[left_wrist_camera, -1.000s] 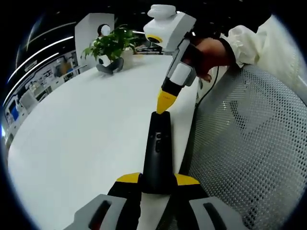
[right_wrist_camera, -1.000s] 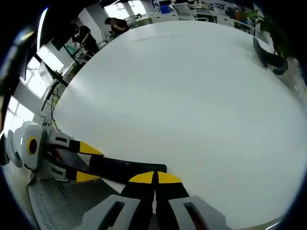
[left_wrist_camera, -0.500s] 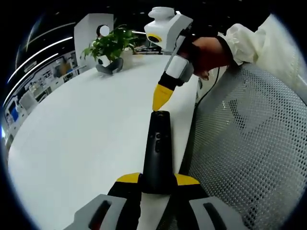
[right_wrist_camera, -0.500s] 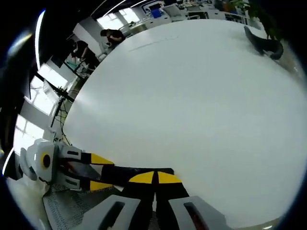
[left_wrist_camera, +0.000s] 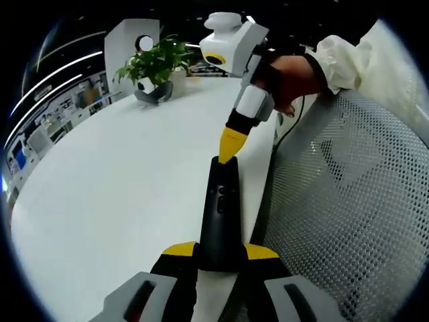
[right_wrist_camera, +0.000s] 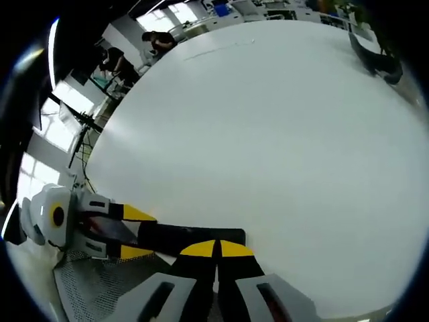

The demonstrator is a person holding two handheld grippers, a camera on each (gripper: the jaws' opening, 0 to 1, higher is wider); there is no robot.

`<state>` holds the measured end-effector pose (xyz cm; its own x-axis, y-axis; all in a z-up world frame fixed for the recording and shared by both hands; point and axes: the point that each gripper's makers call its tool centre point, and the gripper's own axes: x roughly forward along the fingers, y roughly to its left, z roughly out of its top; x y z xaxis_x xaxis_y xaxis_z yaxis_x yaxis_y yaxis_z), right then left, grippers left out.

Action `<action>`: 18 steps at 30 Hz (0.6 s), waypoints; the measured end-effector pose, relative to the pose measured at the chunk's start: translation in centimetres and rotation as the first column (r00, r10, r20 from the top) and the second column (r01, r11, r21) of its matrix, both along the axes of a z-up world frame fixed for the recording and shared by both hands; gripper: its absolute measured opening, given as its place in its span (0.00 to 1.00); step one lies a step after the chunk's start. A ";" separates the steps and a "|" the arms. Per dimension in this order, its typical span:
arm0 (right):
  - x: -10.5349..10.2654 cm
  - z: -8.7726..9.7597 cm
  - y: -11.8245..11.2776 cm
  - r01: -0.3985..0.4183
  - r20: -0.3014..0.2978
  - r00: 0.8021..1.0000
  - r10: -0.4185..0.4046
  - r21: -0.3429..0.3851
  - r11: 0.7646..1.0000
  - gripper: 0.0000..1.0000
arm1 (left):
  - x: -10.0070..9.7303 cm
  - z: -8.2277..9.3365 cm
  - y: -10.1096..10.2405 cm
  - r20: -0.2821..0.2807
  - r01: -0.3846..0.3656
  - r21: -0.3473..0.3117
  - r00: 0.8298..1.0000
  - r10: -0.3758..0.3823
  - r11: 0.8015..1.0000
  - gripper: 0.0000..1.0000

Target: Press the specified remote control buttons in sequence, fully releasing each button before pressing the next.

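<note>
Nearest, the left gripper (left_wrist_camera: pixel 218 258) has its jaws clamped on the black remote control (left_wrist_camera: pixel 220 211), held over the white worktop (left_wrist_camera: pixel 120 168) edge. Beyond, the right gripper (left_wrist_camera: pixel 229 151), jaws together, touches the remote's far end. Seemingly mid-press; I can't tell how many remain.

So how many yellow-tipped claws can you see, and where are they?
2. The left claw is shut on the black remote control at its near end. The right claw, shut, touches the remote's far end over the white table.
</note>
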<state>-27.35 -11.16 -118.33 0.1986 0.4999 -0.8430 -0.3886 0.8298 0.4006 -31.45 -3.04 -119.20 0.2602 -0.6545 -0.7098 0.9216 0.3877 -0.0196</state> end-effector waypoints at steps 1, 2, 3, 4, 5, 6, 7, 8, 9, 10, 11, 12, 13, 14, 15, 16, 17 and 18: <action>0.0 0.0 0.0 -0.005 0.004 1.000 0.005 -0.006 1.000 0.00 | 0.0 0.0 0.0 -0.001 -0.001 -0.001 1.000 0.001 1.000 0.25; -0.1 0.0 0.0 -0.008 0.006 1.000 0.008 -0.013 1.000 0.00 | 0.0 0.0 0.0 -0.001 -0.001 -0.001 1.000 0.001 1.000 0.25; 0.0 0.0 0.0 -0.012 0.010 1.000 0.012 -0.015 1.000 0.00 | 0.0 0.0 0.0 -0.001 -0.001 -0.002 1.000 0.001 1.000 0.25; 0.0 -0.1 0.0 -0.013 0.011 1.000 0.013 -0.016 1.000 0.00 | 0.0 0.0 0.0 0.000 -0.001 -0.002 1.000 0.001 1.000 0.25; 0.0 -0.1 0.0 -0.017 0.013 1.000 0.017 -0.020 1.000 0.00 | 0.0 0.0 0.0 0.001 0.000 -0.001 1.000 0.000 1.000 0.25; 0.0 -0.1 0.0 -0.021 0.016 1.000 0.022 -0.023 0.999 0.00 | 0.0 0.0 0.0 0.001 0.000 -0.001 1.000 0.000 1.000 0.25; -0.1 -0.1 0.1 -0.026 0.019 0.999 0.027 -0.028 0.999 0.00 | 0.1 0.0 0.0 0.001 -0.001 -0.003 1.000 0.001 1.000 0.25; 0.0 -0.1 0.1 -0.028 0.021 0.999 0.029 -0.030 0.999 0.00 | 0.1 0.0 0.0 0.000 0.000 -0.002 1.000 0.000 1.000 0.25; 0.0 -0.1 0.0 -0.032 0.025 0.999 0.033 -0.034 0.999 0.00 | 0.1 0.0 0.0 0.000 -0.001 -0.003 1.000 0.001 1.000 0.25; 0.0 -0.1 0.0 -0.034 0.026 0.999 0.035 -0.035 0.999 0.00 | 0.1 0.0 0.0 -0.001 -0.001 -0.003 1.000 0.001 1.000 0.25; 0.0 -0.1 0.0 -0.035 0.026 0.999 0.036 -0.036 0.999 0.00 | 0.1 0.0 0.0 0.000 0.000 -0.003 1.000 0.000 1.000 0.25; 0.0 -0.1 0.0 -0.035 0.026 0.999 0.035 -0.036 0.999 0.00 | 0.1 0.0 0.0 0.000 0.000 -0.002 1.000 0.000 1.000 0.25; 0.0 -0.1 0.0 -0.033 0.025 0.999 0.034 -0.034 0.999 0.00 | 0.1 0.0 0.0 0.000 0.001 -0.002 1.000 -0.001 1.000 0.25; 0.1 -0.2 0.0 -0.028 0.022 0.999 0.029 -0.030 0.999 0.00 | 0.1 0.0 0.0 0.000 0.001 -0.002 1.000 -0.001 1.000 0.25; 0.1 -0.2 0.0 -0.025 0.020 0.999 0.025 -0.027 0.999 0.00 | 0.1 0.0 0.0 0.001 0.003 -0.002 1.000 -0.003 1.000 0.25; 0.1 -0.2 0.0 -0.023 0.018 1.000 0.023 -0.025 0.999 0.00 | 0.1 0.0 0.0 0.001 0.003 -0.001 1.000 -0.003 1.000 0.25; 0.0 -0.1 0.0 -0.021 0.017 1.000 0.021 -0.023 1.000 0.00 | 0.1 0.0 0.0 0.002 0.004 -0.001 1.000 -0.004 1.000 0.25; 0.0 -0.1 0.0 -0.018 0.016 1.000 0.019 -0.020 1.000 0.00 | 0.0 0.0 0.0 0.002 0.006 0.000 1.000 -0.006 1.000 0.25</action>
<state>-27.39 -11.18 -118.46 0.2028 0.4867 -0.8497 -0.4101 0.8302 0.3776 -31.41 -3.03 -119.21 0.2582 -0.6559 -0.7093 0.9238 0.3824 -0.0173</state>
